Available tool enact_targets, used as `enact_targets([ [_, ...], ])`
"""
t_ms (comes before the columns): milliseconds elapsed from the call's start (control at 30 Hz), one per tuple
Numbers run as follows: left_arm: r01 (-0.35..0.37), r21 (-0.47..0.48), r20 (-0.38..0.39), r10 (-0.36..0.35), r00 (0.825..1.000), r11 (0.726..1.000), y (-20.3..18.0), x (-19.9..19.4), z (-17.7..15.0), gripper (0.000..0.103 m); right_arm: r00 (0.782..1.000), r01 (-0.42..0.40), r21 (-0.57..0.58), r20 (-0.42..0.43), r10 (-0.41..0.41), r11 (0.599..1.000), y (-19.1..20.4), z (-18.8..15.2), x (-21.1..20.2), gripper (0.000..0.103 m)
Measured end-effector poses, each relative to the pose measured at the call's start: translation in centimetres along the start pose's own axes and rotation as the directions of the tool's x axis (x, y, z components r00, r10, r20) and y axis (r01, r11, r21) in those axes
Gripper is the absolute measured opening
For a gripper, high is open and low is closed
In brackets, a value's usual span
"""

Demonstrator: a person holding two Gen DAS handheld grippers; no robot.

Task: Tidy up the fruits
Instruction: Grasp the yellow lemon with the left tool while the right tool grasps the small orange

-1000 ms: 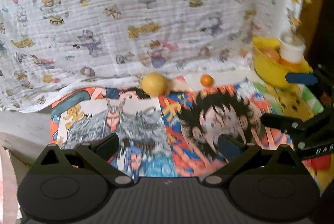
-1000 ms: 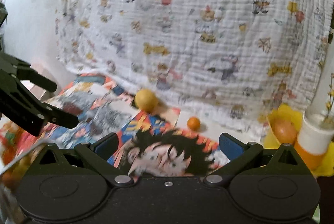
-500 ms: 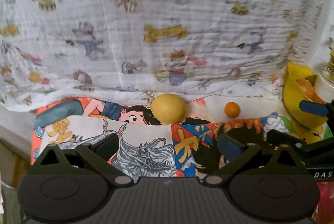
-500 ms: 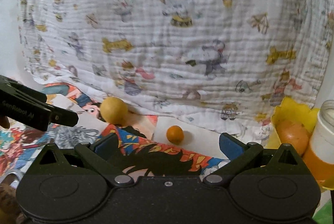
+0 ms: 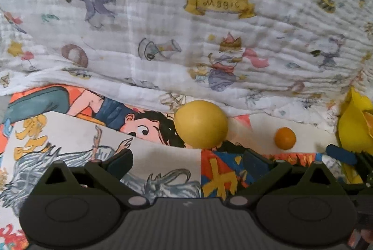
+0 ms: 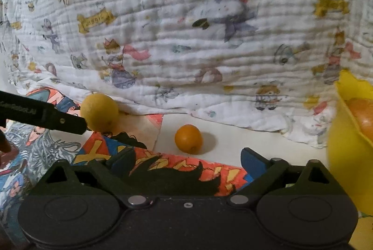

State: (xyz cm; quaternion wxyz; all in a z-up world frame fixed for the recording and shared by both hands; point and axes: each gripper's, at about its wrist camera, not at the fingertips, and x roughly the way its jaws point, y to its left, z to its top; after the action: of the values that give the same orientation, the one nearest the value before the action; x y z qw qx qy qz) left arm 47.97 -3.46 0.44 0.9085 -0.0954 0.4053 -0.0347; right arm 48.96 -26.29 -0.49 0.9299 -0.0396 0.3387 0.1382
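A yellow lemon lies on the comic-print mat, just ahead of my open left gripper. It also shows in the right wrist view, with a left finger reaching beside it. A small orange lies on the white surface just ahead of my open right gripper; it also shows in the left wrist view. A yellow bowl at the right holds an orange fruit. Both grippers are empty.
A white cartoon-print cloth hangs as a backdrop right behind the fruits. The comic-print mat covers the left and front of the surface. The bowl's rim shows at the right edge of the left wrist view.
Both grippers have moved forward toward the fruits. The lemon and small orange now sit larger and closer to the fingertips. The white cup by the bowl has left the views.
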Motion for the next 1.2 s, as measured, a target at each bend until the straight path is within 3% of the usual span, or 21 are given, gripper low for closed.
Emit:
enact_targets([
  [333,0.015,-0.007,0.029,-0.015,0.999,1.0,-0.6,2.6,-0.1,0.099,0.999,-0.007,-0.089,0.046,0.012,0.996,1.0,-0.6,2.7,0.082],
  [533,0.015,-0.011,0.031,-0.015,0.999,1.0,-1.0,3.7,0.1,0.096,0.999,-0.005,-0.095,0.032,0.008,0.995,1.5,-0.6,3.8,0.077],
  [800,-0.005,0.013,0.05,0.004,0.999,1.0,-1.8,4.9,0.6,0.089,1.0,-0.015,-0.055,0.008,0.015,0.998,1.1,-1.0,5.0,0.056],
  [1200,-0.004,-0.006,0.044,0.004,0.999,1.0,-1.4,4.9,1.3,0.079,1.0,-0.007,-0.046,0.002,0.007,0.999,1.2,-0.9,5.1,0.046],
])
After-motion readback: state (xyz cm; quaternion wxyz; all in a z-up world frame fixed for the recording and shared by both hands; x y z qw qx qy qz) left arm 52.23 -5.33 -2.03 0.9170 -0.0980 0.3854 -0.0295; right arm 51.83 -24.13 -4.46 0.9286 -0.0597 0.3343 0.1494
